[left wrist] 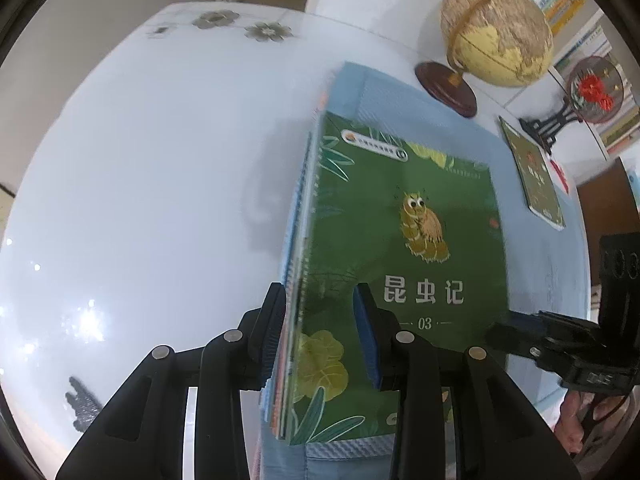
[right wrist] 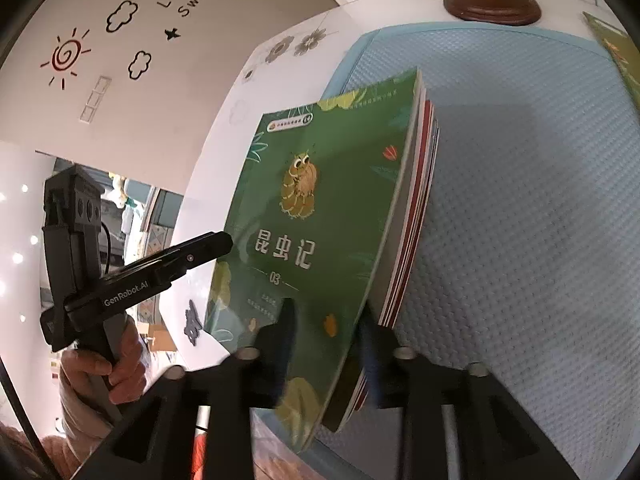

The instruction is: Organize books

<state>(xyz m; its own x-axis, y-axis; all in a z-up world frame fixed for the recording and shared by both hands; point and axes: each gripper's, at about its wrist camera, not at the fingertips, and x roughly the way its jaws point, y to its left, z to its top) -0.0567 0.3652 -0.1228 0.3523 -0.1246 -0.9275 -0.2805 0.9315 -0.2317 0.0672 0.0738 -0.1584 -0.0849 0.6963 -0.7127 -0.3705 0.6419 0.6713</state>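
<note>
Books (left wrist: 400, 216) are the matter here: a stack of thin volumes with a green insect cover on top, marked 03, sits on a blue textured mat (left wrist: 404, 104) on a white table (left wrist: 160, 160).

Left wrist view: the left gripper (left wrist: 320, 336) straddles the near left corner of the stack, 1 finger outside the spine edges and the other lying over the green cover. The jaws stand narrowly apart, and the pads look set against the stack, so I read this as a pinch on it, though a loose one. The right gripper (left wrist: 500, 334) reaches in from the right, its tip just beside the cover's edge. A second green book (left wrist: 538, 176) lies well apart near a globe (left wrist: 496, 28).

Right wrist view: the right gripper (right wrist: 328, 344) sits about half open around the stack's near edge. The green cover bows upward and the red-edged pages fan below; its pads do not visibly press, so nothing is held.

The risk, as I judge it: with only 1 light pinch at a corner, the slippery stack could splay or slide apart if lifted. The curling top cover could also catch a closing finger and crease.
</note>
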